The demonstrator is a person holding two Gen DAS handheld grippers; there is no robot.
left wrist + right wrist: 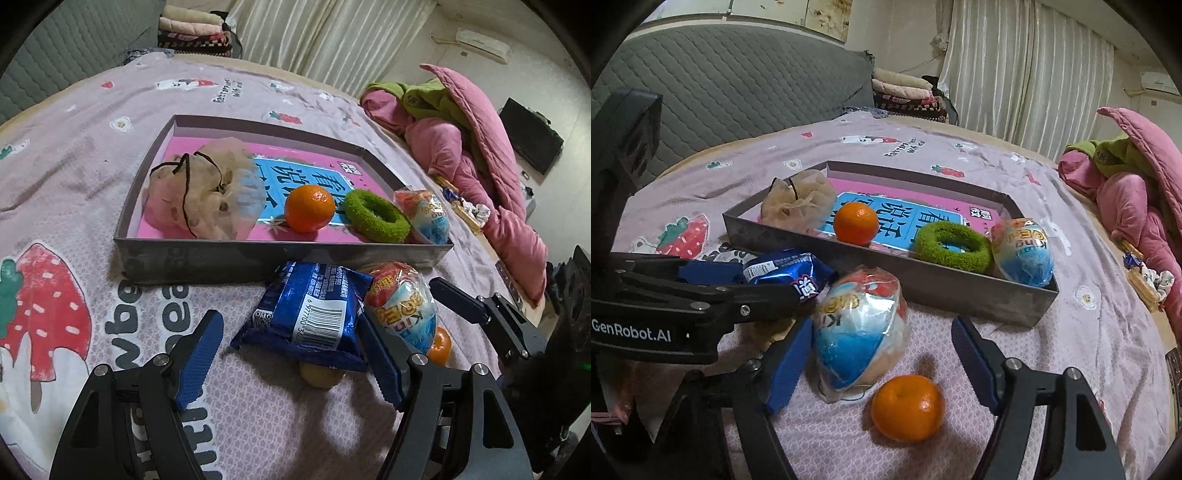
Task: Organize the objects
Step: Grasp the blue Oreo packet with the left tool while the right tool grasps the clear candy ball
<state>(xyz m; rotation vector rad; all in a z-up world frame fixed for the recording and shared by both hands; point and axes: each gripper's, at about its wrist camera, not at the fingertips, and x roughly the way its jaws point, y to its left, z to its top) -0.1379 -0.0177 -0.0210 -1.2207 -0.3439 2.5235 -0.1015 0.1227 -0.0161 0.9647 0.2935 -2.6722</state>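
A grey box [221, 254] [923, 286] on the bed holds a mesh pouch [207, 195], an orange [309, 208], a green ring [376, 216] and a wrapped toy egg [428, 218]. In front of it lie a blue snack packet [314, 314] [786, 271], a second wrapped egg [402, 306] [860, 328] and a second orange [907, 408]. My left gripper [291, 350] is open around the blue packet. My right gripper [882, 358] is open, with the egg and the orange between its fingers.
A yellowish object [321, 376] lies partly hidden under the packet. A pink and green quilt [461, 136] is piled at the bed's right edge. Folded blankets [905, 92] are stacked by the grey headboard [738, 85].
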